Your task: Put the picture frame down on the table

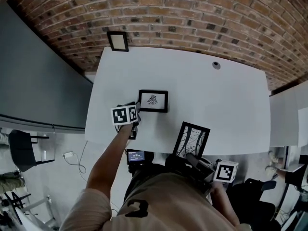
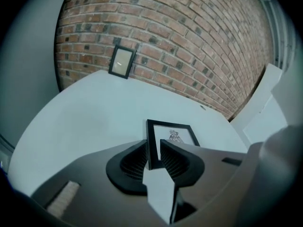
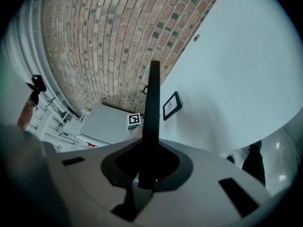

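Observation:
A black picture frame with a bird drawing (image 1: 153,100) lies flat on the white table (image 1: 221,105). My left gripper (image 1: 135,115) is shut on its left edge. In the left gripper view the frame (image 2: 173,135) stretches away from the left gripper (image 2: 154,156), whose pads press its border from both sides. A second, taller black frame (image 1: 191,139) stands tilted at the table's near edge, and my right gripper (image 1: 193,159) is shut on its lower end. The right gripper view shows this frame edge-on (image 3: 152,103), rising from the right gripper (image 3: 147,167).
A small third frame (image 1: 118,41) leans against the brick wall at the table's back left corner. A round grommet (image 1: 216,65) sits near the far right edge. A grey panel and a chair (image 1: 21,148) are at the left, another white surface (image 1: 288,119) at the right.

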A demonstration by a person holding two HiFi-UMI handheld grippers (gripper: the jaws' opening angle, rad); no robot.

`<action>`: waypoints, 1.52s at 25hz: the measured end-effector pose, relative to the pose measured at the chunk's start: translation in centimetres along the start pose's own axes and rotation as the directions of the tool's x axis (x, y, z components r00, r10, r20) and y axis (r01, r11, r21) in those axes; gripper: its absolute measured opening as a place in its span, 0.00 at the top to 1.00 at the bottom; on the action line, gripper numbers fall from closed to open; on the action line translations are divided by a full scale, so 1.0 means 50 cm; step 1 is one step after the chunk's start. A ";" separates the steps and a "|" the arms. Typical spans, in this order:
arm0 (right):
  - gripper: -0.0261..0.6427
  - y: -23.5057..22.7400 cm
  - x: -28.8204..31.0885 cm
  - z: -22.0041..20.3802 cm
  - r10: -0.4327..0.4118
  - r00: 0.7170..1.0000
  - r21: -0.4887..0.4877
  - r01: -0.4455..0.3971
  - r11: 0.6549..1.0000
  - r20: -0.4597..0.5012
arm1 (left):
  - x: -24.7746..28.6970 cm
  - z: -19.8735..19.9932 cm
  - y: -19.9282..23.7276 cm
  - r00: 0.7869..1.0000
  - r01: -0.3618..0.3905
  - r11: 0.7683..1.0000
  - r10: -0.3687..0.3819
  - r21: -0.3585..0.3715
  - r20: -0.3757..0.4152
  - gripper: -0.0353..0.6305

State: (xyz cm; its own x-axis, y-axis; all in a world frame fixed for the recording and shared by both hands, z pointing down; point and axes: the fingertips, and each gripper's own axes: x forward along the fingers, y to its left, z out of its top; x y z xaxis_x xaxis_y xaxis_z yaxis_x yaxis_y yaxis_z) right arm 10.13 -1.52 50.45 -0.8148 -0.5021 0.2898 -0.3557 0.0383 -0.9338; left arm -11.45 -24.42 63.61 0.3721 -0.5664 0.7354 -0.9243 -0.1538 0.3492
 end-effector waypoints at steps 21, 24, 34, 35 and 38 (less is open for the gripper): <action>0.92 0.059 0.057 -0.023 0.061 0.998 -0.081 -0.062 0.995 -0.015 | -0.311 -0.059 -0.143 0.930 0.286 0.947 -0.311 0.146 0.195 0.94; 0.92 0.071 0.067 -0.030 0.060 0.998 -0.099 -0.062 0.993 -0.016 | -0.337 -0.039 -0.126 0.926 0.272 0.947 -0.306 0.173 0.220 0.94; 0.92 0.100 0.090 -0.077 0.049 0.999 -0.114 -0.046 0.992 0.017 | -0.386 -0.079 -0.115 0.908 0.330 0.926 -0.364 0.184 0.205 0.94; 0.92 0.103 0.094 -0.084 0.046 0.999 -0.107 -0.043 0.993 0.023 | -0.388 -0.084 -0.116 0.906 0.339 0.921 -0.374 0.191 0.198 0.94; 0.92 0.107 0.100 -0.103 0.029 0.999 -0.111 -0.025 0.993 0.038 | -0.396 -0.098 -0.111 0.901 0.357 0.910 -0.395 0.211 0.177 0.94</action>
State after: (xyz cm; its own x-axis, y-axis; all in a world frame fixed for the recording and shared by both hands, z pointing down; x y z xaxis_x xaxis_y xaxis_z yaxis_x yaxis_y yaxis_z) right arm 1.81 0.65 47.97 -0.8067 -0.5335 0.2541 -0.3842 0.1467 -0.9115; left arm -13.26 -8.38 49.93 0.6856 -0.5930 0.4222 -0.7259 -0.5133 0.4578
